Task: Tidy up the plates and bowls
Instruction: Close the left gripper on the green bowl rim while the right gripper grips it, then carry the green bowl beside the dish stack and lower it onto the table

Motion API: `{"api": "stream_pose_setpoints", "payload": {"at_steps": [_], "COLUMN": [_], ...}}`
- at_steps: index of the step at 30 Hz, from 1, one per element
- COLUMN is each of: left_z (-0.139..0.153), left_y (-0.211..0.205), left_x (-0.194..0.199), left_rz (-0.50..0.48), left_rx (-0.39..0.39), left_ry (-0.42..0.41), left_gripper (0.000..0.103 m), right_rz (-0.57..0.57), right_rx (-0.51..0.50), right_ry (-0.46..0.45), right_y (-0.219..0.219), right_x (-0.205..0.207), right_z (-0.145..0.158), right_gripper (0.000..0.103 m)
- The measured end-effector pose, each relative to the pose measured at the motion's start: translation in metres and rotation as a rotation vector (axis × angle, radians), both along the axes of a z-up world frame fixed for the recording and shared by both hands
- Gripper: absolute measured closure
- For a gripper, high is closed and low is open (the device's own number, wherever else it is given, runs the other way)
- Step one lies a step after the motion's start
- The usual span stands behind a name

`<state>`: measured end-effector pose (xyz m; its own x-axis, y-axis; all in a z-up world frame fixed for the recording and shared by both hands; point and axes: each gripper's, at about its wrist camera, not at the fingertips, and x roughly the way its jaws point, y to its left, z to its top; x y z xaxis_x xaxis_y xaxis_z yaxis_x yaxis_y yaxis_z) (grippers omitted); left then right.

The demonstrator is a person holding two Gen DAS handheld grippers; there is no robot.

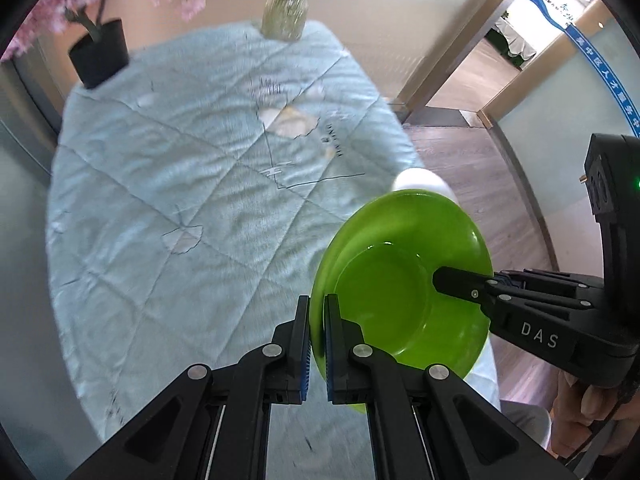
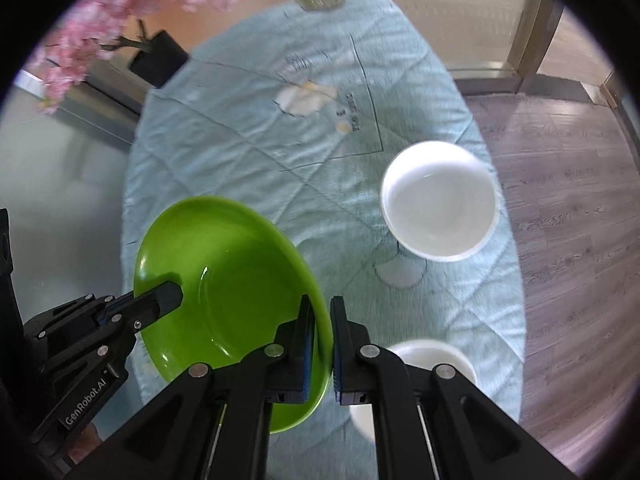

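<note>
A round surface (image 2: 248, 152) draped in a pale blue quilted cloth fills both views, with wood-look flooring (image 2: 568, 200) to its right and a doorway beyond. At the far edge stand a glass vase (image 1: 285, 12) of stems and a black pot (image 1: 100, 56) carrying pink blossom branches (image 2: 120, 4).

A green plate (image 2: 228, 292) is held above the cloth, tilted, by both grippers at once. The left hand-held gripper (image 1: 318, 336) is clamped on the plate's left rim, its blue-lined pads pressed on either side of the edge. The right hand-held gripper (image 2: 323, 344) is closed on the opposite rim in the same way; in the left wrist view its one visible finger lies across the plate's inner slope.

A white bowl (image 2: 438, 204) sits upright on the cloth near the right edge, well apart from the plate. A second white bowl (image 2: 424, 360) sits closer to the camera, mostly hidden behind the right gripper's fingers. In the left wrist view only a sliver of white shows past the plate's far rim. A person's fingers (image 1: 588, 408) wrap the right gripper's handle at the lower right.
</note>
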<state>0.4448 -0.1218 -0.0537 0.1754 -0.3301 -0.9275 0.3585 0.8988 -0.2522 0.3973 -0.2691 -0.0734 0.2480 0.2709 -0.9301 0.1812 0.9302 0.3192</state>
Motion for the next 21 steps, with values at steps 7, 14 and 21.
{"api": "stream_pose_setpoints", "payload": {"at_steps": [7, 14, 21], "left_z": [0.071, 0.122, 0.125], "left_y": [0.011, 0.013, 0.007], "left_x": [-0.065, -0.147, -0.232], "left_rz": [0.023, 0.011, 0.010], "left_rx": [-0.015, -0.025, -0.016], "left_ry": [-0.046, -0.088, -0.074], "left_gripper": [0.101, 0.101, 0.101], "right_rz": [0.020, 0.048, 0.077], "right_rx": [-0.018, -0.069, -0.058], "right_ry": [-0.064, -0.104, -0.103], "right_y": [0.006, 0.010, 0.006], "right_x": [-0.053, -0.117, -0.179], "right_z": [0.064, 0.107, 0.102], "right_gripper": [0.096, 0.096, 0.096]}}
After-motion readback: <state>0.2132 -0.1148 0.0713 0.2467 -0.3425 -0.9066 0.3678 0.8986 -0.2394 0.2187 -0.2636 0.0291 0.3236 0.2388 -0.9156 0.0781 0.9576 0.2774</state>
